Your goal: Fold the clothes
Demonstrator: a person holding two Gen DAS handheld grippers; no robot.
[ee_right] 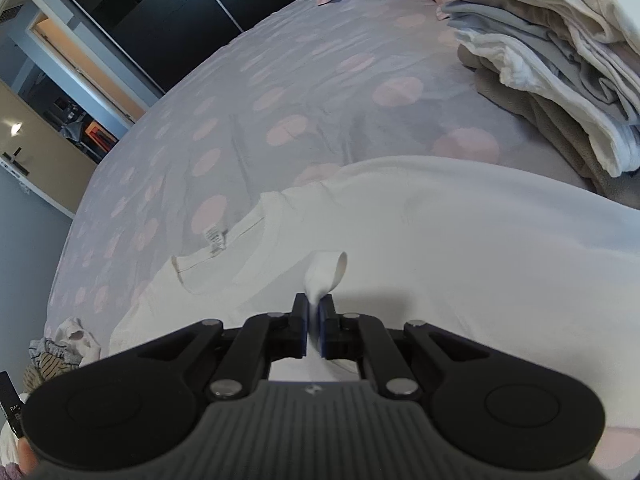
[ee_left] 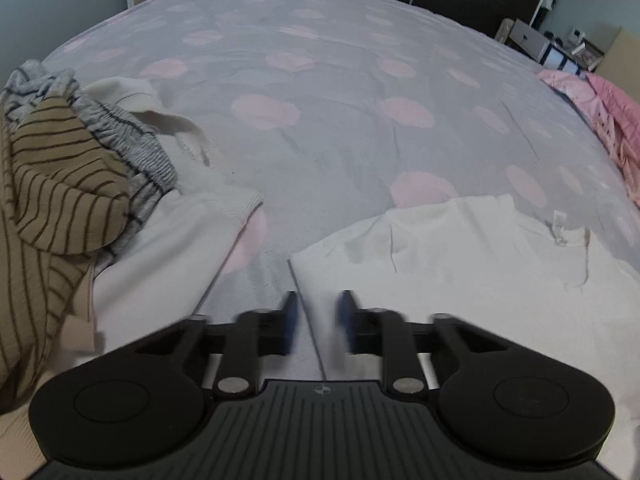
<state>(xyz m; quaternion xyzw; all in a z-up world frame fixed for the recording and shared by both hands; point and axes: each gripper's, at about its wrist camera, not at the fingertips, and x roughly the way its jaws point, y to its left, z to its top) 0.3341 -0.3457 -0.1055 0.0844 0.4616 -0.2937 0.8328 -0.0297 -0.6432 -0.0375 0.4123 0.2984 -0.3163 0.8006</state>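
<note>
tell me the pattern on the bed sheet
Grey bed sheet with pink dots, clearest in the left wrist view.

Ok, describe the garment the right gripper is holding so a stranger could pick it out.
On the grey bedspread with pink dots, it is the white garment spread flat below the folded stack. Unlike the stacked clothes, it lies open with a small label, a pinch of it shut in the right gripper.

Matt cloth bedsheet, soft white cloth shirt, ribbed knit striped garment
</note>
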